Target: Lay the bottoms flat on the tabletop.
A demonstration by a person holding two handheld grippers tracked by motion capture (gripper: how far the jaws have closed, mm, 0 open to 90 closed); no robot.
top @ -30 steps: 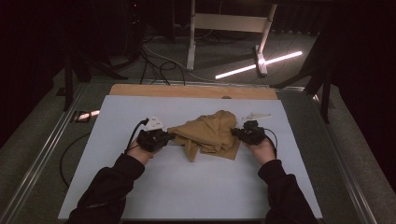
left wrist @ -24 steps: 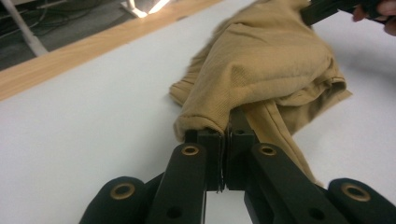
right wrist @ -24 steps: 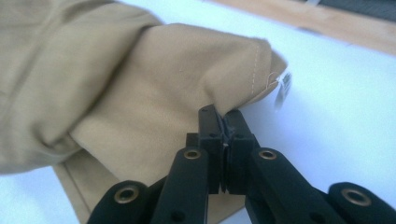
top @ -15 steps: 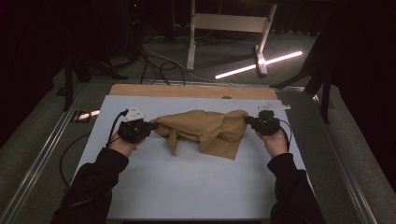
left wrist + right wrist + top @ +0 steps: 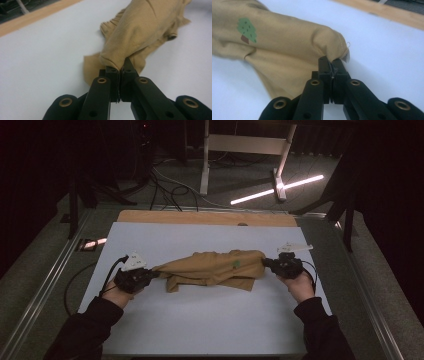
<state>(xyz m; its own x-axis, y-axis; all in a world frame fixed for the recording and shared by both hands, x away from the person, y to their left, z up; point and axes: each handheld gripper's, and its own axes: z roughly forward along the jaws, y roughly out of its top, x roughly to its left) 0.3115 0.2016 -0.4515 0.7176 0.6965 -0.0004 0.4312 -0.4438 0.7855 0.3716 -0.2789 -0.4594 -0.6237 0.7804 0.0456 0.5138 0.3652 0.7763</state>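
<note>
A tan garment (image 5: 212, 268) with a small green tree print (image 5: 247, 29) is stretched across the middle of the white table top (image 5: 200, 320). My left gripper (image 5: 150, 275) is shut on its left end, and the cloth (image 5: 140, 32) bunches up right at the closed jaws. At the other end my right gripper (image 5: 267, 264) is shut on a hemmed corner of the garment (image 5: 287, 45). Both ends are lifted slightly and the middle sags onto the table.
A wooden strip (image 5: 205, 217) runs along the table's far edge. Beyond it are a white stand (image 5: 240, 150), floor cables (image 5: 165, 185) and a bright light bar (image 5: 277, 189). Metal rails (image 5: 45, 285) border the table on both sides.
Both hands have moved apart, the left leftward and the right rightward. The garment has gone from a crumpled heap to a long stretched band between the grippers.
</note>
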